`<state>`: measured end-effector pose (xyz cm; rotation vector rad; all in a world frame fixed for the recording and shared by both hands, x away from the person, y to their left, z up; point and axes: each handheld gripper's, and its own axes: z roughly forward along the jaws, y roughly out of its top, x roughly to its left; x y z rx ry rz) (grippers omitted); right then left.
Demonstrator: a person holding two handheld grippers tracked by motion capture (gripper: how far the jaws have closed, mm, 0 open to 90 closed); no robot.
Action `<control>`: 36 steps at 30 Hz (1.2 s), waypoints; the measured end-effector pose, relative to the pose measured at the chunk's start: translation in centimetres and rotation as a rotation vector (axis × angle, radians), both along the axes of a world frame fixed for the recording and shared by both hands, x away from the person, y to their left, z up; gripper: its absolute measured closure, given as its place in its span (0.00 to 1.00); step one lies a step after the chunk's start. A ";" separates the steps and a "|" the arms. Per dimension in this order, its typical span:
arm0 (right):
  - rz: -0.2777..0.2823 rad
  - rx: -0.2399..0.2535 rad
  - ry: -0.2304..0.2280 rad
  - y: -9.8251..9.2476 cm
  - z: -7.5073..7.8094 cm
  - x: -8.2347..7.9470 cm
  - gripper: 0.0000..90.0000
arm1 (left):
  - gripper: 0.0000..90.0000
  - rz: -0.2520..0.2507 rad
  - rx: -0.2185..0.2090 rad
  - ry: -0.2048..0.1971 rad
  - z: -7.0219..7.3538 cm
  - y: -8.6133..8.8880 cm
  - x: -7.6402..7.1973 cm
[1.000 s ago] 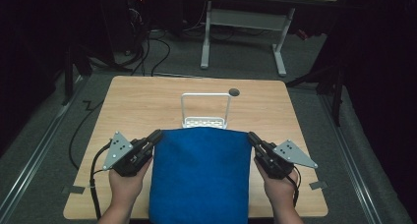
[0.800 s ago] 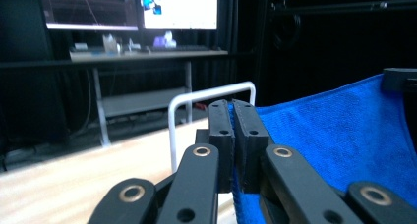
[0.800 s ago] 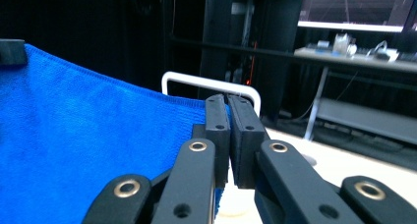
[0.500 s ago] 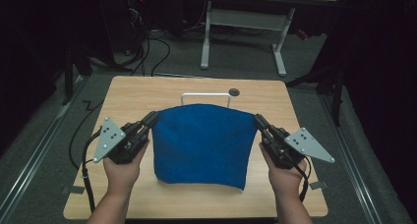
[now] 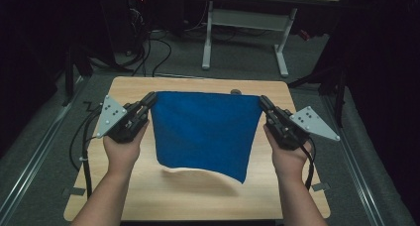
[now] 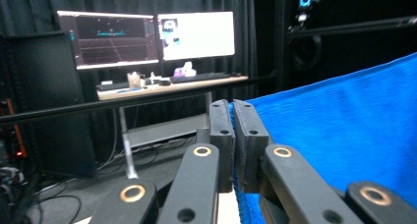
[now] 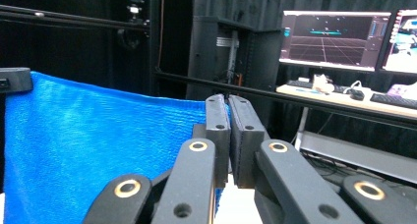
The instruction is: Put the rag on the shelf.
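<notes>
Cloth [image 5: 205,129], blue, hangs stretched between my two grippers above the table [image 5: 148,186], its lower edge loose and curling over the wood, one bottom corner drooping lower on the right side. My left gripper [image 5: 151,99] has its jaws pressed together on the top left corner; in the left gripper view the blue fabric [image 6: 344,126] runs right into the seam between the pads. My right gripper [image 5: 261,101] is clamped the same way on the top right corner, the cloth [image 7: 98,135] spreading away from its closed jaws.

I judge the main risk to be a corner slipping out: each grip catches only a thin edge, so pulling the hands apart too hard could tear it free and drop that side. Uneven lifting would skew the cloth and let it bunch. Farther back, something stands at the table's far edge behind the fabric, hidden from me; lowering blind could drape the cloth over it.
</notes>
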<state>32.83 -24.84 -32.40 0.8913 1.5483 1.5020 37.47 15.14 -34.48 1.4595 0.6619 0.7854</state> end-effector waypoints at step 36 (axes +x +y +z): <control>-0.126 -0.028 0.106 -0.6 1.9 13.1 0.99 | 0.98 0.138 0.212 0.027 2.7 -3.6 12.4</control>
